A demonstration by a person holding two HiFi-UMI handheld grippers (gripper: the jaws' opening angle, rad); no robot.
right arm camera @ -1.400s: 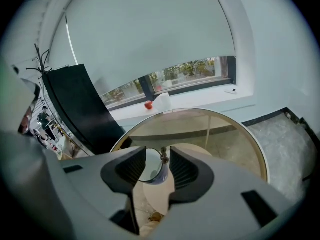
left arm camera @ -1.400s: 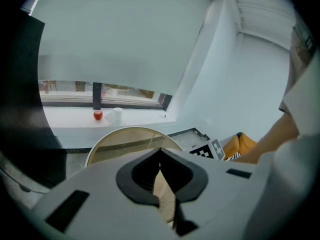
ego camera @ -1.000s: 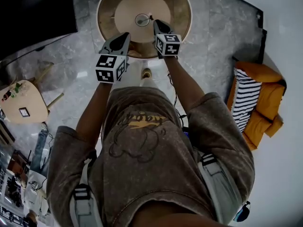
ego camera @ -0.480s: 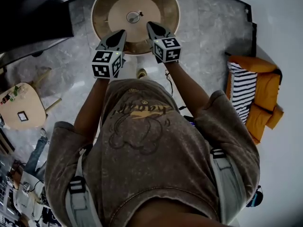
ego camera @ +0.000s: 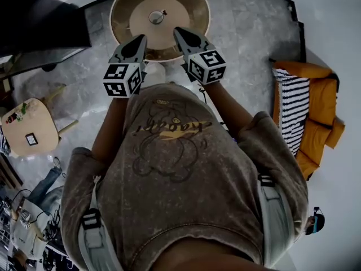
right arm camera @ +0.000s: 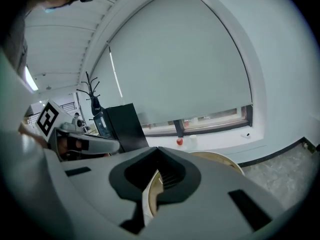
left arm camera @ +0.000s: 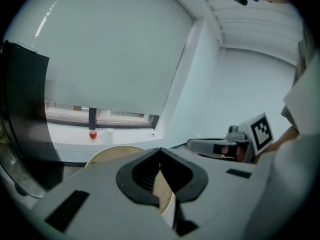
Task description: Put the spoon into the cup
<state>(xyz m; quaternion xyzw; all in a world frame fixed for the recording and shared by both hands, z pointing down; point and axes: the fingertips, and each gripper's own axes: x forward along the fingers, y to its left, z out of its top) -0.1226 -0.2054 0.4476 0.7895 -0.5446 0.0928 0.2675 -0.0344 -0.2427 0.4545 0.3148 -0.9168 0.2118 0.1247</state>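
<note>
Left tool, right tool closed, empty; cup holding spoon beyond tips, apart.

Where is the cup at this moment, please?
In the head view, the cup stands at the middle of the round wooden table, near the picture's top, beyond the tips of the left gripper and the right gripper.

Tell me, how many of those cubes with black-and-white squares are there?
2. The left cube sits on the left hand-held gripper, the right cube on the right hand-held gripper. None seems hidden.
</note>
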